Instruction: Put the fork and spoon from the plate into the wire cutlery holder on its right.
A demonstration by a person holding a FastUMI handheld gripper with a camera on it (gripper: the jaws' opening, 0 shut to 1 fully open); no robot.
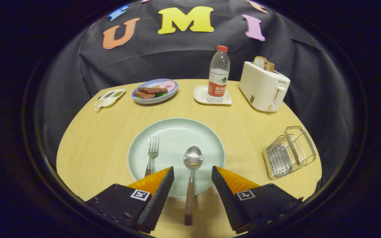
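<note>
A pale green plate [177, 132] lies on the round wooden table just ahead of my fingers. On it rest a fork [152, 152], left of centre with its tines pointing away, and a spoon [192, 168] whose brown handle runs back off the plate's near rim. My gripper [192, 172] is open, its two fingers standing either side of the spoon's handle without touching it. The fork's handle end is hidden behind the left finger. The wire cutlery holder [289, 152] stands on the table to the right of the plate.
Beyond the plate sit a blue dish of food [155, 91], a water bottle [218, 74] on a small white tray [201, 96], a white toaster [264, 86] with bread in it, and a small sauce dish [109, 98] at the far left.
</note>
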